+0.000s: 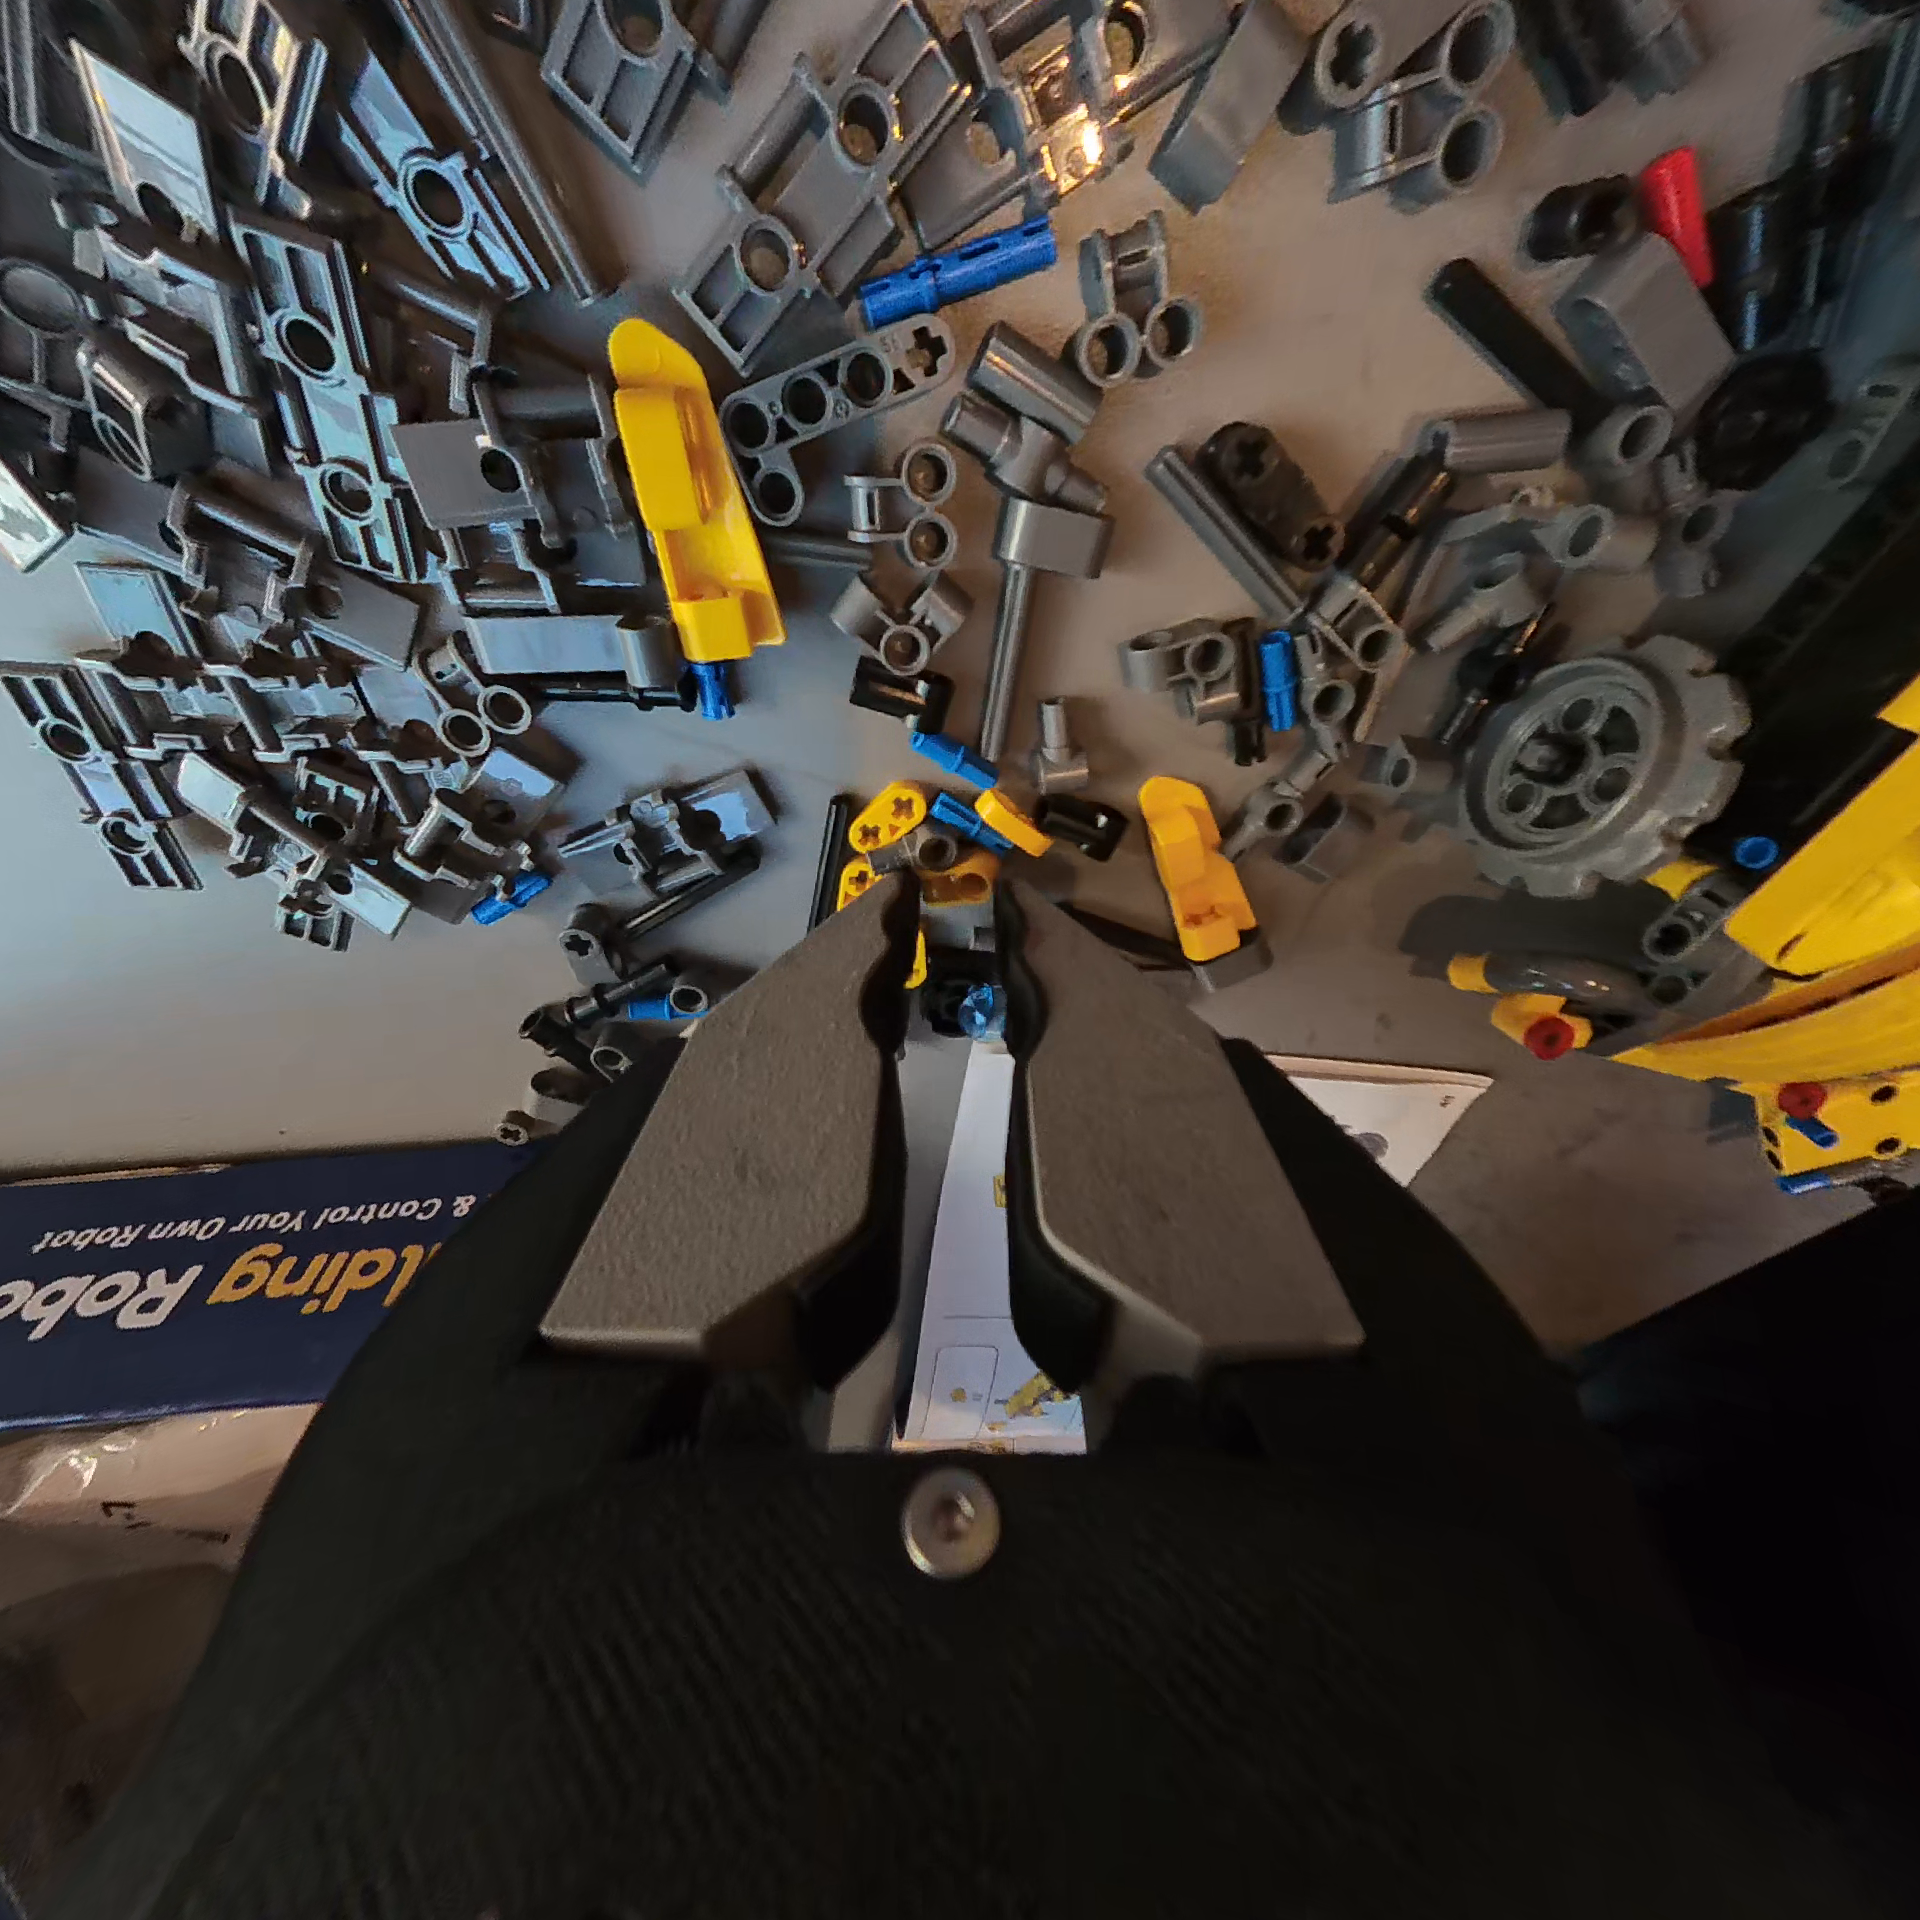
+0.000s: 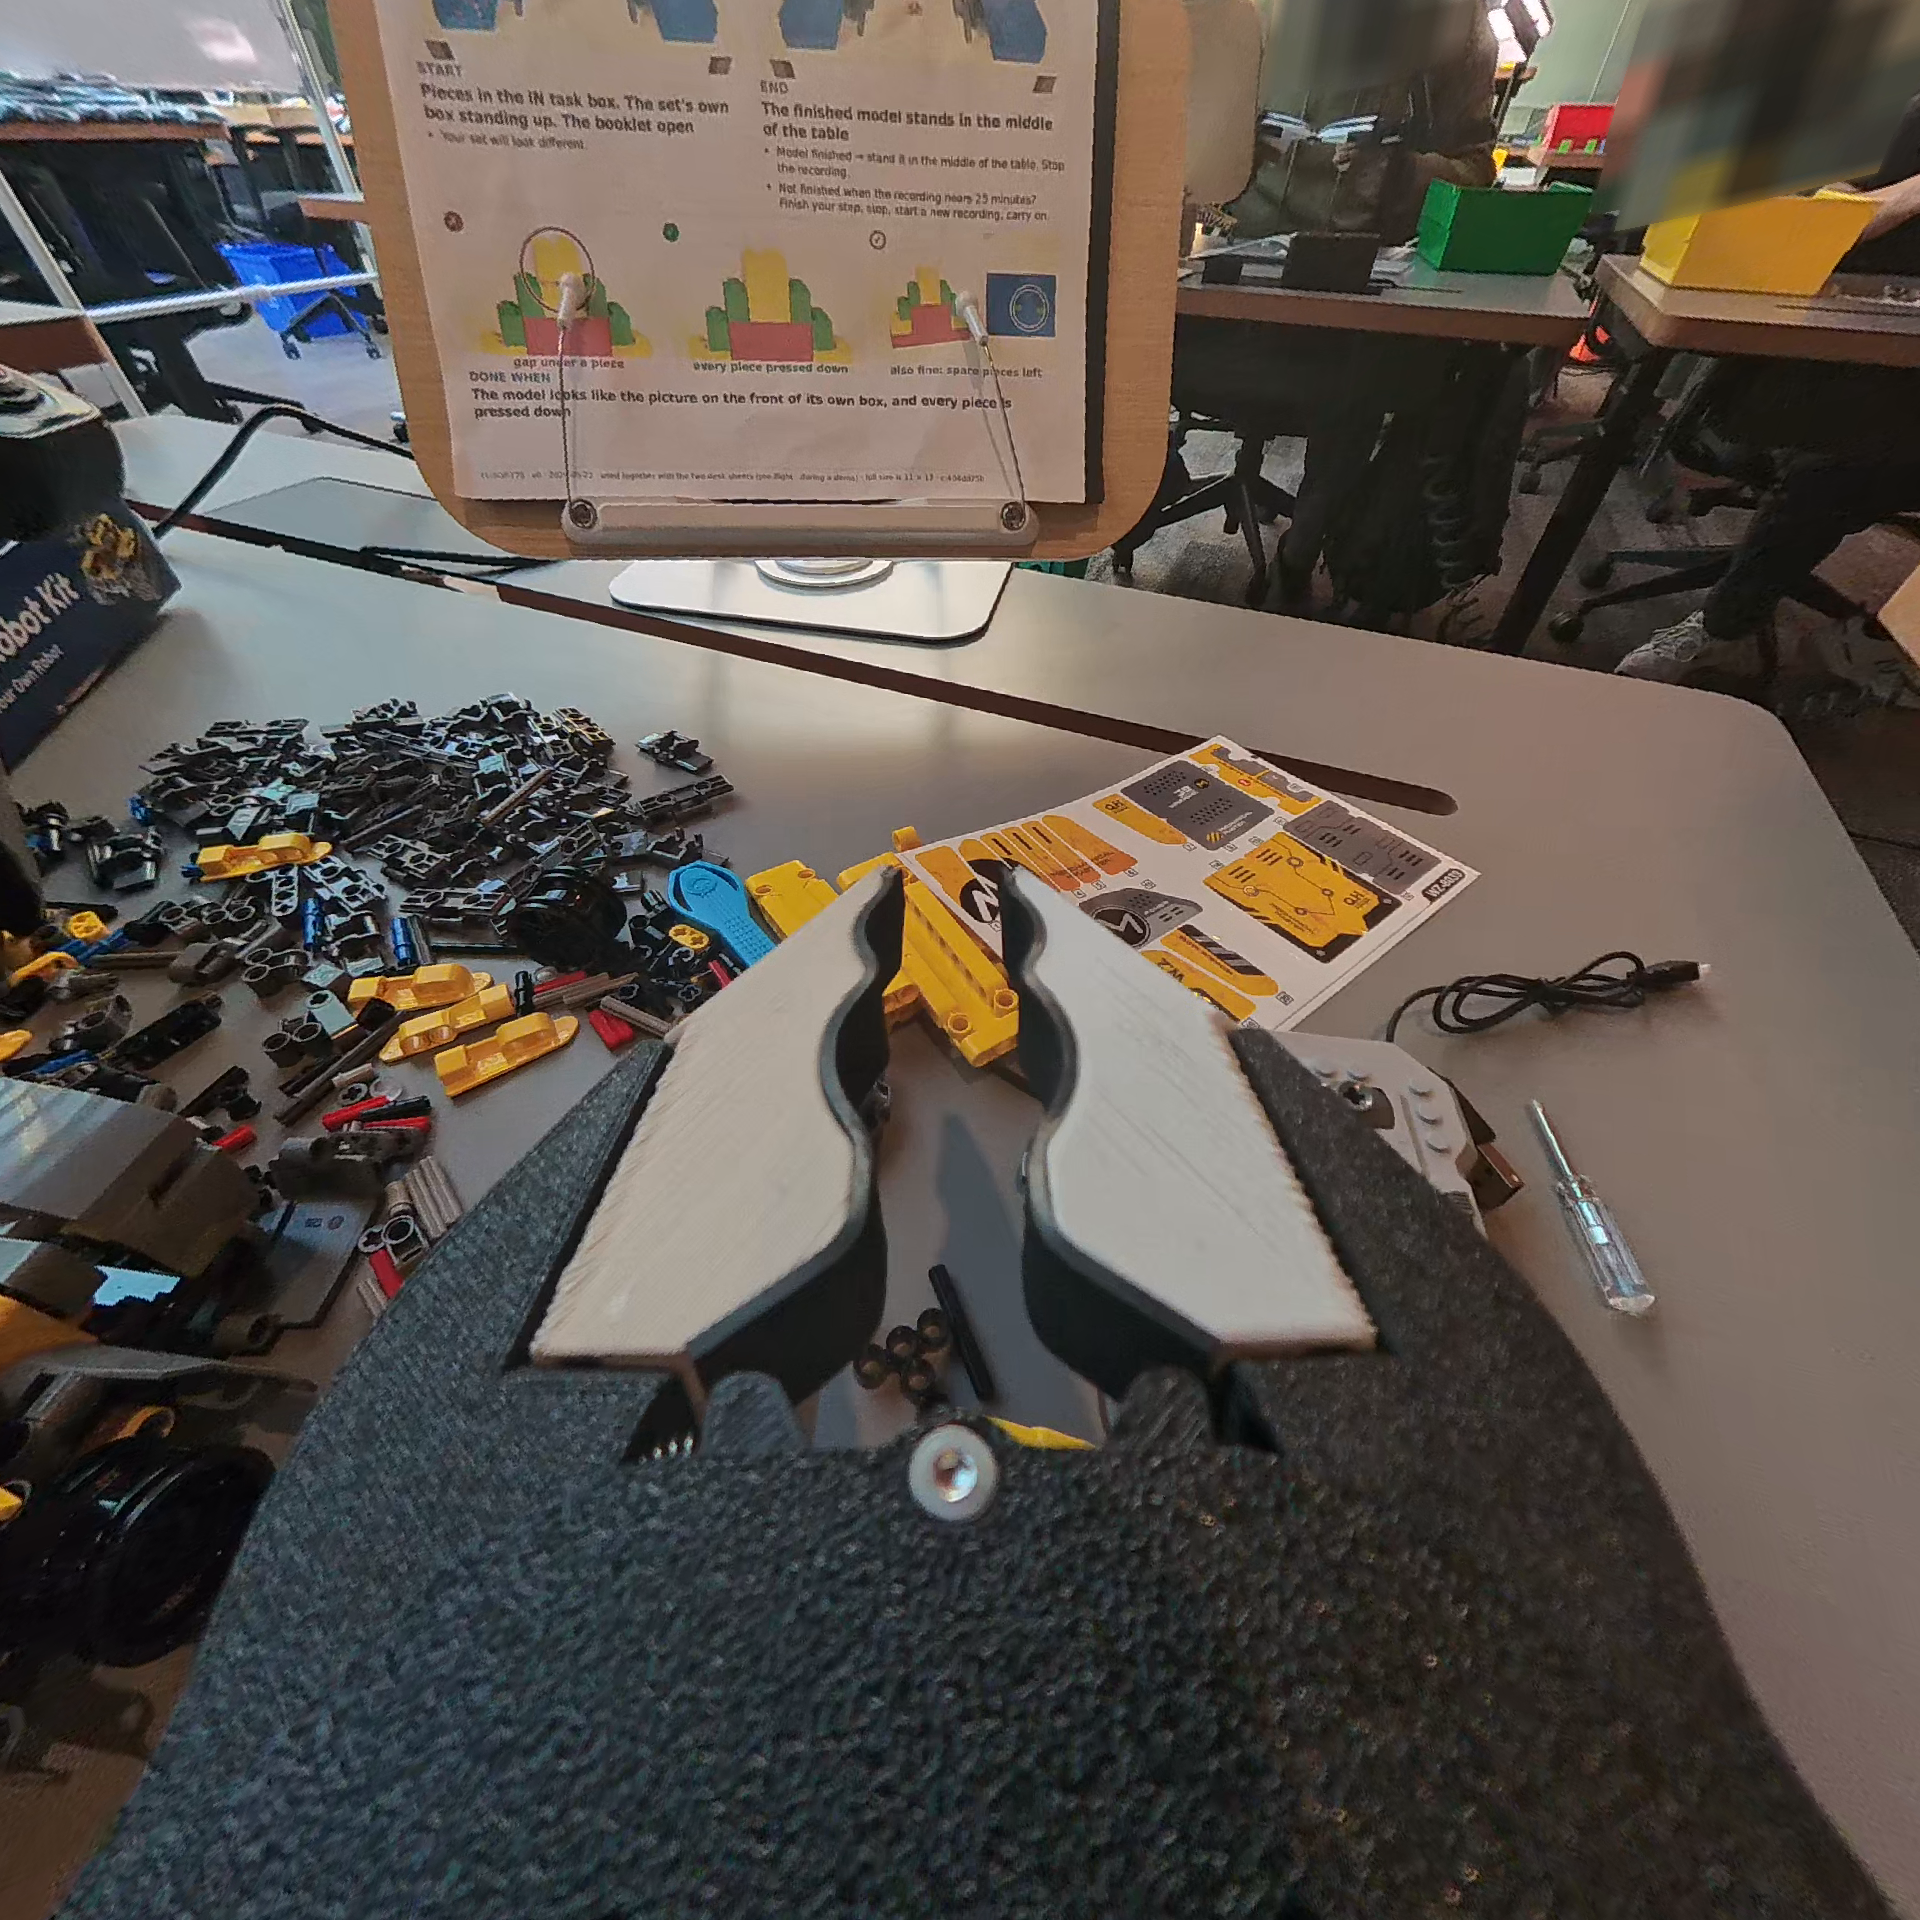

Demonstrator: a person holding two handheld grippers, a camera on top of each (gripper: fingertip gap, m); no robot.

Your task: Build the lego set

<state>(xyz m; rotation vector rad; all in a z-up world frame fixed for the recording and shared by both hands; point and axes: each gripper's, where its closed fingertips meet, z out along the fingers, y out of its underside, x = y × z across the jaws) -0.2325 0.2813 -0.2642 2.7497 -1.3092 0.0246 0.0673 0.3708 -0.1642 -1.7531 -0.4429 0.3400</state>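
Grey bench (image 2: 1351, 727): sticker sheet (image 2: 1195, 883) near far right edge. Right hand-held gripper (image 2: 951, 894) slightly parted, empty, above yellow beam (image 2: 951, 977). Left hand-held gripper (image 1: 956, 894) slightly parted, empty, tips at small yellow connectors (image 1: 883, 821).

The left hand-held gripper (image 1: 956, 894) points steeply downward, its two grey fingers (image 1: 769, 1122) parted by a narrow gap with nothing clamped between the tips; the right hand-held gripper (image 2: 951, 894) is held at a shallower forward angle, pale fingers (image 2: 727, 1164) likewise slightly apart and empty
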